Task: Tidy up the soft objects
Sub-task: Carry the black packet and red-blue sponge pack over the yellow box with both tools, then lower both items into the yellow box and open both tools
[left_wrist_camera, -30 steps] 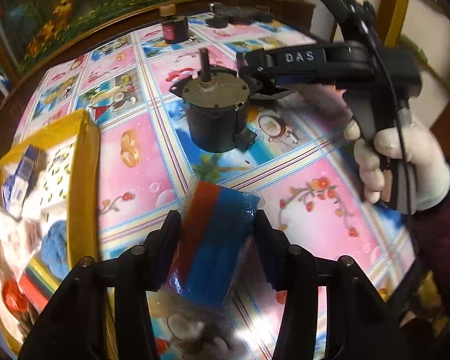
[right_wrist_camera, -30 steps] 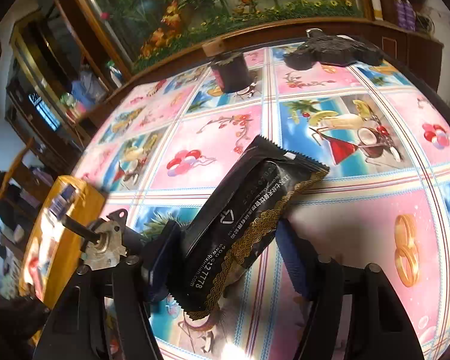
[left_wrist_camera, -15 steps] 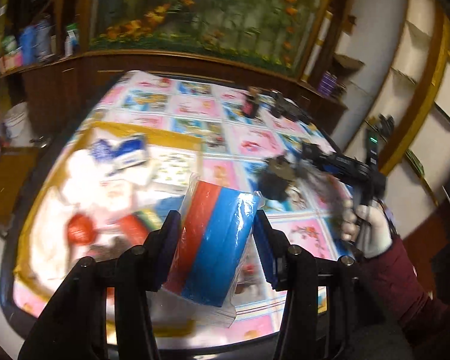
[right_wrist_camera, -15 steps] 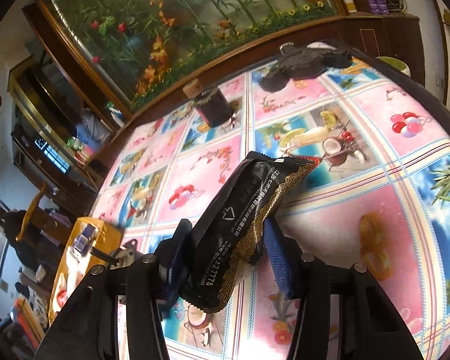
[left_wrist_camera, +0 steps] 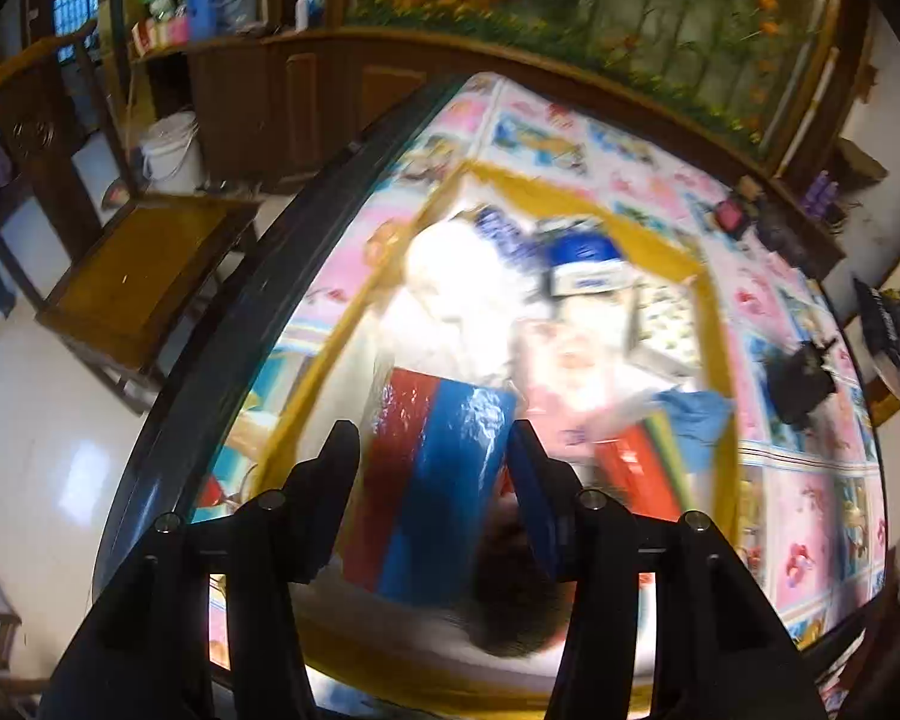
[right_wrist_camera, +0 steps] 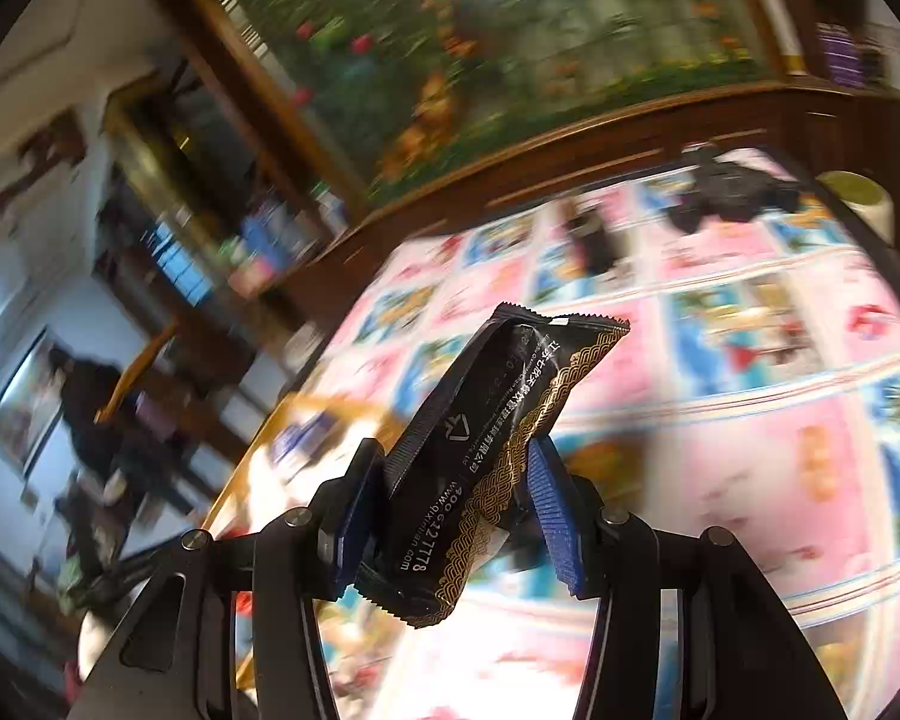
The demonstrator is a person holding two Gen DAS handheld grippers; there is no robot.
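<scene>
While the left hand-held gripper (left_wrist_camera: 429,468) is clenched on a red-and-blue wrapped pack (left_wrist_camera: 432,480), that pack is held above the yellow tray (left_wrist_camera: 660,240), which lies on the tabletop (left_wrist_camera: 810,528). Soft things are heaped in the tray: a white bundle (left_wrist_camera: 444,264), a blue-and-white packet (left_wrist_camera: 588,267) and what may be a blue cloth (left_wrist_camera: 699,417), though the view is blurred. A black sachet with gold trim (right_wrist_camera: 486,456) is gripped, tilted upward, by the right hand-held gripper (right_wrist_camera: 450,510), clear of the patterned tabletop (right_wrist_camera: 750,450). A dark object (right_wrist_camera: 732,195) is seen at the far edge.
</scene>
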